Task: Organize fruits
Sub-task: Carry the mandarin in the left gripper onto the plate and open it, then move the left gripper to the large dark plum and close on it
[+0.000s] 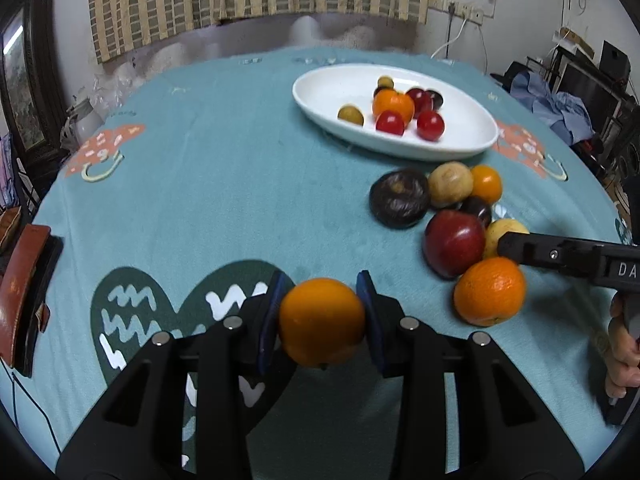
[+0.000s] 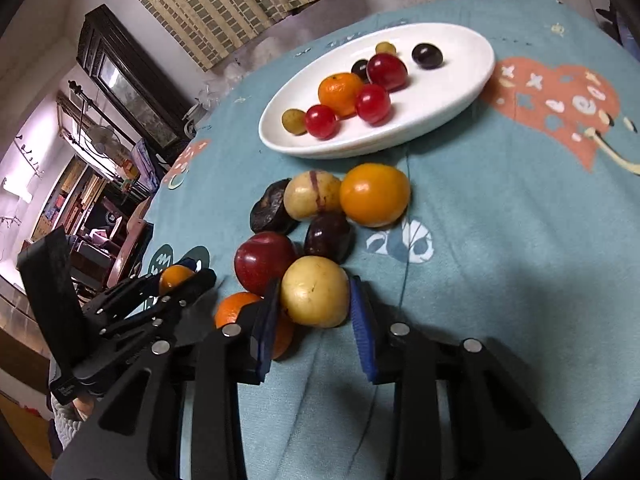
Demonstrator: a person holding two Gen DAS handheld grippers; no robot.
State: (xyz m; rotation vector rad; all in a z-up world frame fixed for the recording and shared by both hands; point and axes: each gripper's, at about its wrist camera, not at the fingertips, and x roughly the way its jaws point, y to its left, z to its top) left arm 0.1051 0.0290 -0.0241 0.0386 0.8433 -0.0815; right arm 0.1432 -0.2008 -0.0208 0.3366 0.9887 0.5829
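Observation:
My left gripper (image 1: 322, 300) is shut on a small orange fruit (image 1: 322, 320), held just above the teal tablecloth; the right wrist view shows it too (image 2: 176, 276). Both blue pads of my right gripper (image 2: 314, 312) press the sides of a yellow round fruit (image 2: 314, 292) at the near end of a fruit pile. That pile has a red apple (image 2: 266, 262), a dark plum (image 2: 328, 236), an orange (image 1: 490, 296), a tan fruit (image 2: 312, 194) and a yellow-orange fruit (image 2: 374, 194). Behind it, a white oval plate (image 2: 460, 68) holds a mandarin, red cherries and grapes.
A wrinkled dark fruit (image 1: 398, 198) lies at the pile's left. A brown leather object (image 1: 20, 296) sits at the table's left edge. A person's hand (image 1: 620, 352) grips the right tool's handle. Curtains and furniture stand beyond the round table.

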